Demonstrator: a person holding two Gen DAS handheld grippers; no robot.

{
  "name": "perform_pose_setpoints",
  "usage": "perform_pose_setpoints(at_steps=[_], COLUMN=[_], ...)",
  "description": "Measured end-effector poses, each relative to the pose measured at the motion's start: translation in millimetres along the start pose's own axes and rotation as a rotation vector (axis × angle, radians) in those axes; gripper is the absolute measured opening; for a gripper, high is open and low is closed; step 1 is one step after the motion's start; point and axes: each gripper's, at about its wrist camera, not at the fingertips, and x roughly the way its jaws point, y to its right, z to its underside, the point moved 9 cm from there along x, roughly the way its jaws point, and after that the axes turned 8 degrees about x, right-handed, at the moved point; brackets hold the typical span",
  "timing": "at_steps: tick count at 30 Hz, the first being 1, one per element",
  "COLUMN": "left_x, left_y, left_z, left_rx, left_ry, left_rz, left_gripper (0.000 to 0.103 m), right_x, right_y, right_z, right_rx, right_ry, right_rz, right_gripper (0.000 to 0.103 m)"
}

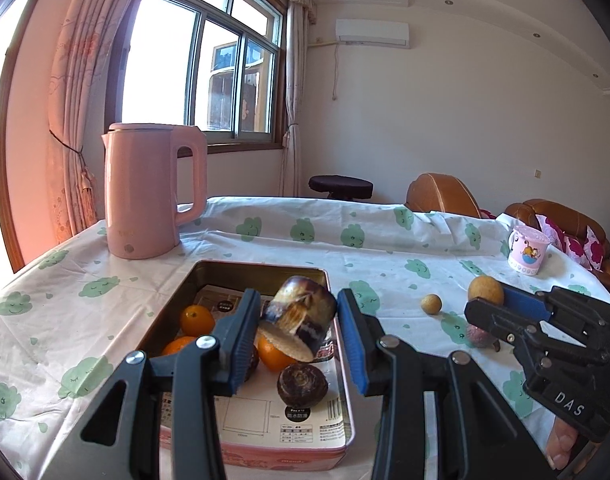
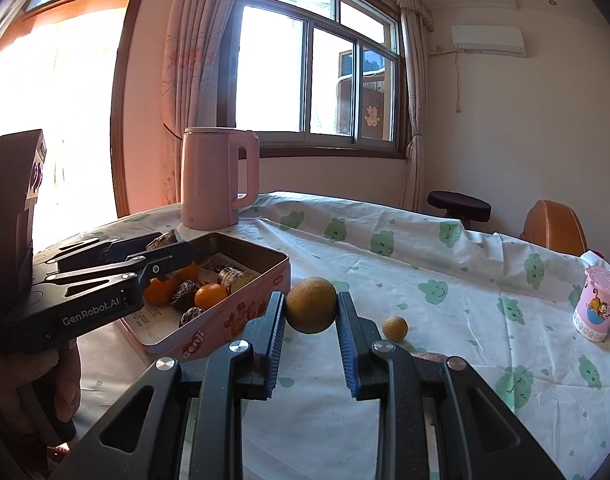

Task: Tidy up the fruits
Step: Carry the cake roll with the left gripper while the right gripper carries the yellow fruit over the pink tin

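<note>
My left gripper (image 1: pixel 299 316) is shut on a purple-brown sugarcane chunk (image 1: pixel 299 322) and holds it tilted above the pink tin box (image 1: pixel 265 450). Inside the tin lie small oranges (image 1: pixel 197 320) and a dark water chestnut (image 1: pixel 302 385). My right gripper (image 2: pixel 311 312) is shut on a round brown-yellow fruit (image 2: pixel 311 310), held above the tablecloth right of the tin (image 2: pixel 209 332). A small yellow fruit (image 2: pixel 395 328) lies on the cloth just right of it. In the left wrist view a pinkish lychee (image 1: pixel 481 335) lies under the right gripper (image 1: pixel 501 304).
A pink kettle (image 1: pixel 153 192) stands behind the tin. A pink cartoon cup (image 2: pixel 595 308) stands at the table's right. The table has a white cloth with green clouds (image 1: pixel 365 256). A dark stool (image 1: pixel 341 187) and orange sofa (image 1: pixel 441 196) stand beyond the far edge.
</note>
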Motion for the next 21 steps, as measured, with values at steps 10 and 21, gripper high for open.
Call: perform_pose_setpoints(at_steps=[10,21], left_x=[-1,-2], left_y=[-30,-59], left_z=[8,14], left_rx=[-0.027,-0.048], left_ry=[-0.029,-0.051], left_rz=[-0.046,-0.086], left_gripper=[0.041,0.041], right_x=[14,24], right_y=[-31,-63], right_z=[-2,-6], right_rx=[-0.045,-0.09], right_ry=[-0.017,-0.022], right_rz=[-0.04,-0.083], right_gripper=[0.027,0.027])
